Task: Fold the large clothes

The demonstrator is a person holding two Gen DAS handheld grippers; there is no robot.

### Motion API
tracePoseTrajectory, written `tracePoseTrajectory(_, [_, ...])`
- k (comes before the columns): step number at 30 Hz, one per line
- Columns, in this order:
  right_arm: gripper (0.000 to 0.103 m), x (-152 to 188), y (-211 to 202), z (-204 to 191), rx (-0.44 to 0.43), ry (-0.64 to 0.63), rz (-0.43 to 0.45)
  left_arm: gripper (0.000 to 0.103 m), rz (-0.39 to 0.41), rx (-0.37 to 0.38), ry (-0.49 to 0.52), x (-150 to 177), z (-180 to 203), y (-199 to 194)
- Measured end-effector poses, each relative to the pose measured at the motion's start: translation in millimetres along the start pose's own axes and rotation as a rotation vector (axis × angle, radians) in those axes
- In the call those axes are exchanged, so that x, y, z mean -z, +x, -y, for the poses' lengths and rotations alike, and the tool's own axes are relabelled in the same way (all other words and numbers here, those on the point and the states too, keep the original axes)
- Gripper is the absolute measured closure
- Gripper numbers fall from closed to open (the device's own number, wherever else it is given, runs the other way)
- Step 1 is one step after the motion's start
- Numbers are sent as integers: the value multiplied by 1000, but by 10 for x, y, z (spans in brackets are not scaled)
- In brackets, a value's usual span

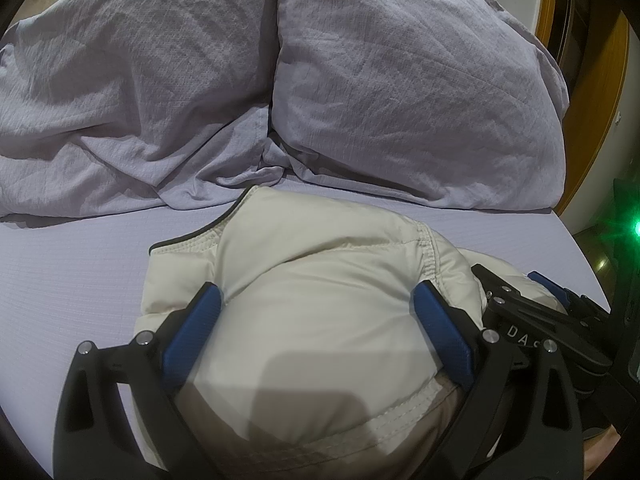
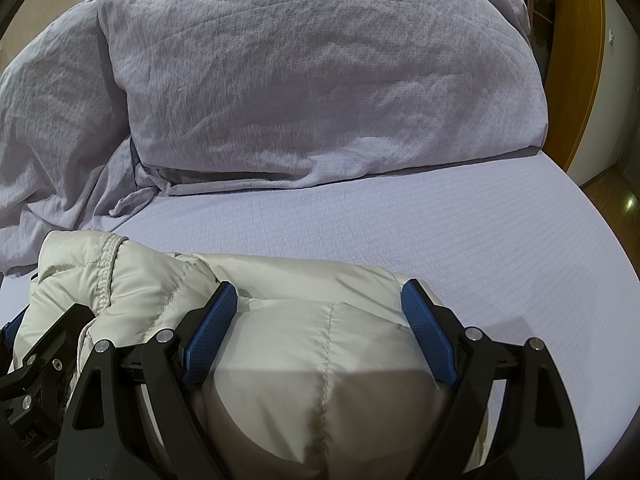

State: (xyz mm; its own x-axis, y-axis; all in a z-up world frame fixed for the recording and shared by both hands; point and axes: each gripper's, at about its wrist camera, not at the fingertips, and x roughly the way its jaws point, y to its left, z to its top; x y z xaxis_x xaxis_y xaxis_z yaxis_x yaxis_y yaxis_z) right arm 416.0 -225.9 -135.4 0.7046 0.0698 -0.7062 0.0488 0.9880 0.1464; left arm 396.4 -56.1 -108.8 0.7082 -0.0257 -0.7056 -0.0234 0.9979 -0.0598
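Observation:
A cream puffy jacket lies bundled on the lilac bed sheet. My left gripper straddles its left part. Both blue pads press into the padding, which bulges up between them. My right gripper holds the right part of the jacket the same way, its pads sunk into the quilted fabric. The two grippers stand side by side, close together. The right gripper shows at the right edge of the left wrist view and the left one at the left edge of the right wrist view. The jacket's underside is hidden.
Two crumpled lilac pillows fill the bed behind the jacket. Flat sheet stretches to the right of it. A wooden frame and floor lie past the bed's right edge. A green light glows at far right.

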Motion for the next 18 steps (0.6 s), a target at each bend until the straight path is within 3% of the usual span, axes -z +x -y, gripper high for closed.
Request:
tracePoseTrajectory(8, [17, -77, -50, 23, -16, 5, -37, 5, -6, -10, 8, -34, -12, -11])
tracePoseTrajectory(15, [17, 36, -593, 95, -82, -13, 56, 5, 19, 6, -25, -39, -111, -348])
tracePoseTrajectory(18, [22, 125, -662, 133, -102, -11, 63, 5, 28, 14, -15, -9, -94, -446])
